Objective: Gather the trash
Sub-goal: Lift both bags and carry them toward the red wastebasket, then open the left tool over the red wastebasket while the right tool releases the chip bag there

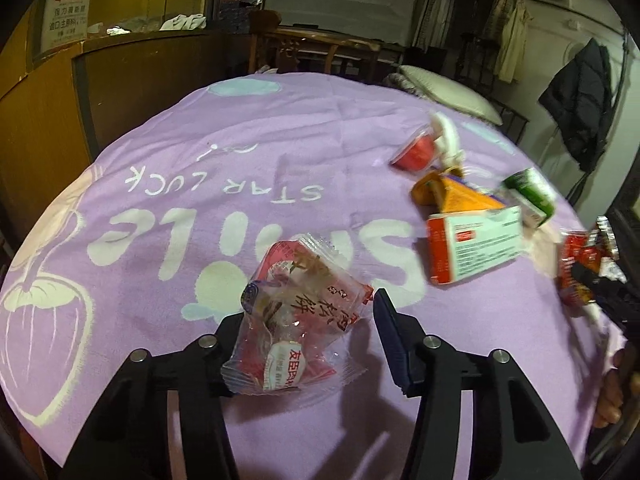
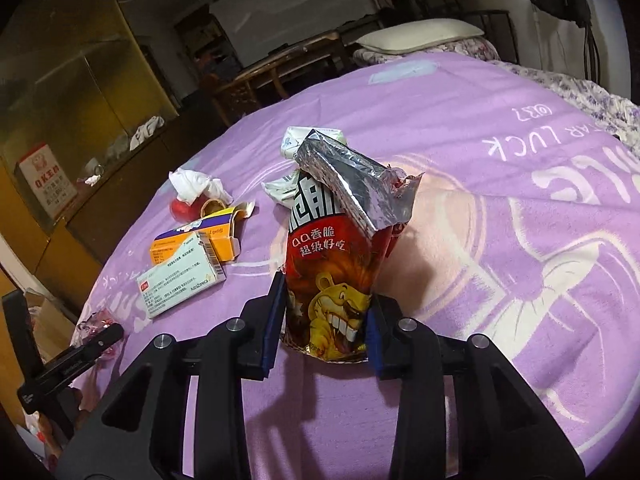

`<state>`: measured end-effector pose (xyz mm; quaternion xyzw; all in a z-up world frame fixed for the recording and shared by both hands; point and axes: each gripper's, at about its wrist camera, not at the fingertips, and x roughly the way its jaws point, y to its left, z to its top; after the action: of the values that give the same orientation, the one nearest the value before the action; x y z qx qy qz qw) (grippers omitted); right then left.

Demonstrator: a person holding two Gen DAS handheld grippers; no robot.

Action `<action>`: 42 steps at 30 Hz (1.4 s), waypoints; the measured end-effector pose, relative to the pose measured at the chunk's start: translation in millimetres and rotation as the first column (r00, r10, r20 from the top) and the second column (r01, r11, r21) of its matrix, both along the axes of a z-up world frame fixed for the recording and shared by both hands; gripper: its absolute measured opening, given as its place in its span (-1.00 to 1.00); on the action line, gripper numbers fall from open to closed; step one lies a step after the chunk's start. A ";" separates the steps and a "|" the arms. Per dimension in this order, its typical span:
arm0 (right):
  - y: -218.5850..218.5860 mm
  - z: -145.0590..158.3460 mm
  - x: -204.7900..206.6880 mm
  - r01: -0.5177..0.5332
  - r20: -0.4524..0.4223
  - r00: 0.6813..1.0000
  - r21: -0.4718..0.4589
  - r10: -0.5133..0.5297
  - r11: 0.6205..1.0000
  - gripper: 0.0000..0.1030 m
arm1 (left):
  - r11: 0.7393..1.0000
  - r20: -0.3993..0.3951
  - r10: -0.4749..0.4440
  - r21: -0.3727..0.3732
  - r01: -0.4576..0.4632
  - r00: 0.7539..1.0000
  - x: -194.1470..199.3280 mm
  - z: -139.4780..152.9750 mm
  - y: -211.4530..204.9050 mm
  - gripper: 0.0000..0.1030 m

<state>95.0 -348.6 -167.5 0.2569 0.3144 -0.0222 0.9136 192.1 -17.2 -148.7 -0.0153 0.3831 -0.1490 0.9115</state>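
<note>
The right gripper (image 2: 326,312) pinches one crinkly foil snack bag (image 2: 340,248), red with a silver torn top, above the purple bedspread (image 2: 480,240). The left gripper (image 1: 308,320) stands spread around one clear plastic wrapper (image 1: 296,312). Two flat cardboard boxes, one white (image 2: 180,284) and one orange (image 2: 208,240), lie touching nearby.

left gripper (image 1: 310,320) spread wide, right gripper (image 2: 326,312) pinched in, both angled down.
</note>
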 end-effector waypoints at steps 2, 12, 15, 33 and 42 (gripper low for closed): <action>3.0 3.6 -3.3 0.000 0.021 1.000 -0.022 0.000 1.000 -0.33 | 1.000 0.027 -0.010 0.006 0.010 1.000 -9.2 10.4 -1.1 0.04; 14.7 46.5 -32.6 -0.012 0.146 0.989 -0.007 0.013 1.000 -0.33 | 0.999 0.125 -0.027 -0.027 0.030 0.992 -53.1 75.7 4.0 0.04; 31.8 72.7 -47.0 -0.058 0.216 0.975 -0.020 0.061 0.998 -0.33 | 0.999 0.162 -0.025 -0.024 0.029 0.987 -71.7 95.9 6.7 0.04; 141.7 154.8 -139.0 -0.395 0.410 0.825 -0.072 0.388 0.916 -0.33 | 0.991 0.289 0.135 -0.036 -0.130 0.948 -220.8 167.0 123.7 0.05; 178.8 135.5 -139.3 -0.505 0.310 0.807 -0.075 0.502 0.860 -0.33 | 0.949 0.032 0.315 -0.027 -0.314 0.949 -226.3 84.3 222.9 0.07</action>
<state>-44.3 -169.8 -32.0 0.1695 0.2194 0.2641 0.9238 -34.2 205.6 -64.4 -0.0835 0.3578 -0.0065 0.9301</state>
